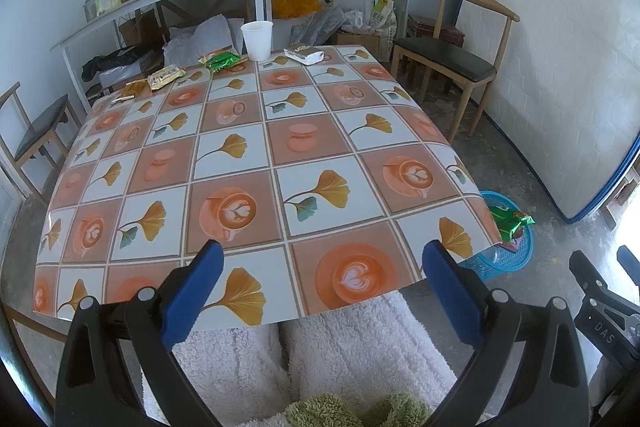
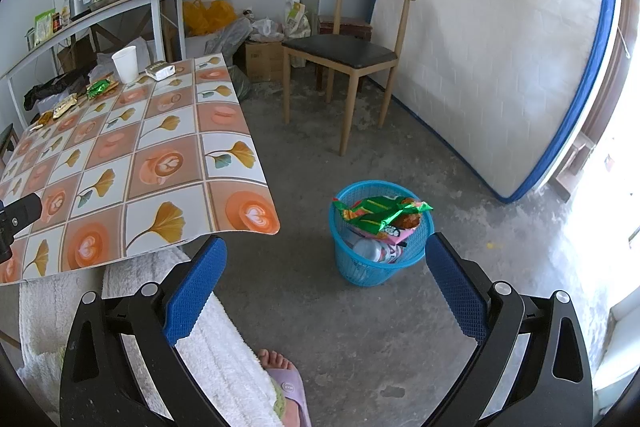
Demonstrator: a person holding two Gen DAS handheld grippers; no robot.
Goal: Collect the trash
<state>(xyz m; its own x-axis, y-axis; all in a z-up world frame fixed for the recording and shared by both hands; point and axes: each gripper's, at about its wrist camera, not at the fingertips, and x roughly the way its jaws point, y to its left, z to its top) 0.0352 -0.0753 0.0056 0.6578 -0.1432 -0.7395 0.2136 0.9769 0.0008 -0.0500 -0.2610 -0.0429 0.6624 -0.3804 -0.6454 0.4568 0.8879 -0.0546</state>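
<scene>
Both grippers are empty. The left gripper (image 1: 322, 283) has its fingers spread wide over the near edge of the table (image 1: 248, 131). The right gripper (image 2: 326, 279) is equally wide, held out over the floor with the bin (image 2: 380, 267) between its fingers in view.

Remaining trash lies along the far edge of the table: a cup (image 1: 257, 40), a green wrapper (image 1: 221, 61), a white packet (image 1: 304, 54), a yellow packet (image 1: 165, 77), and small scraps (image 1: 130, 90) near the far left corner, too small to identify with confidence. The bin stands on the floor just off the near right corner and already holds wrappers and a bottle, with a green bag (image 2: 384, 213) lying across its rim.

Risks noted:
- Reach. All items sit at the far side. A long stretch invites a shallow, off-centre grasp, and flat foil packets may slide on the glossy cloth rather than lift.
- Cup. It is light and upright, so a finger brushing its wall would likely tip it or push it off the far edge. Whether it holds liquid cannot be determined.
- Bin. The bag across the rim leaves little opening, and further drops may bounce out or dislodge it.
- Clearance. The table corner overhangs near the bin, so a carried item could catch on it.
</scene>
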